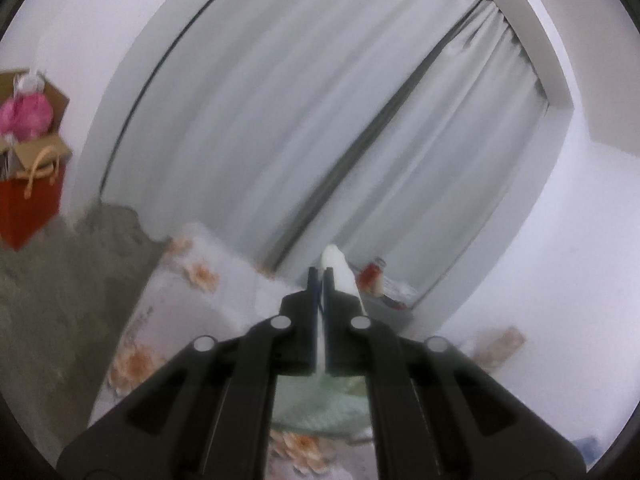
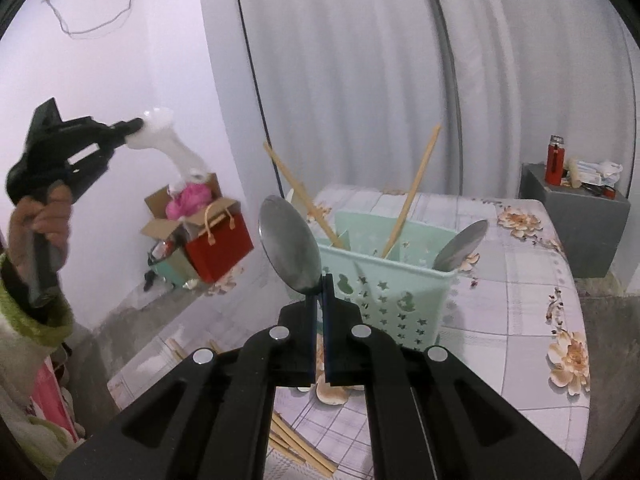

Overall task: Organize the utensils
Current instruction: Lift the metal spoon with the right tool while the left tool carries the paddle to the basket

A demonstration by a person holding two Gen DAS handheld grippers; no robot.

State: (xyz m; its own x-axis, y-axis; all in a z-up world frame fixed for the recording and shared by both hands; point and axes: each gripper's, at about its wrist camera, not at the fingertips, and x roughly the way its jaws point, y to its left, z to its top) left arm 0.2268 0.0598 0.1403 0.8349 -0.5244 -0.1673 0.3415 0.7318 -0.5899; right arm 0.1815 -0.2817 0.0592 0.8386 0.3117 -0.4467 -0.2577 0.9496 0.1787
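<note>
Chopsticks and a spoon stand in the basket on the table

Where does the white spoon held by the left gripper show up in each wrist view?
Left wrist view: the white spoon sits low at centre, clamped in the left gripper, pointing toward the grey curtain.
Right wrist view: the white spoon is at upper left, held in the air by the left gripper.
Shared landmark: the red gift bag by the wall.
</note>
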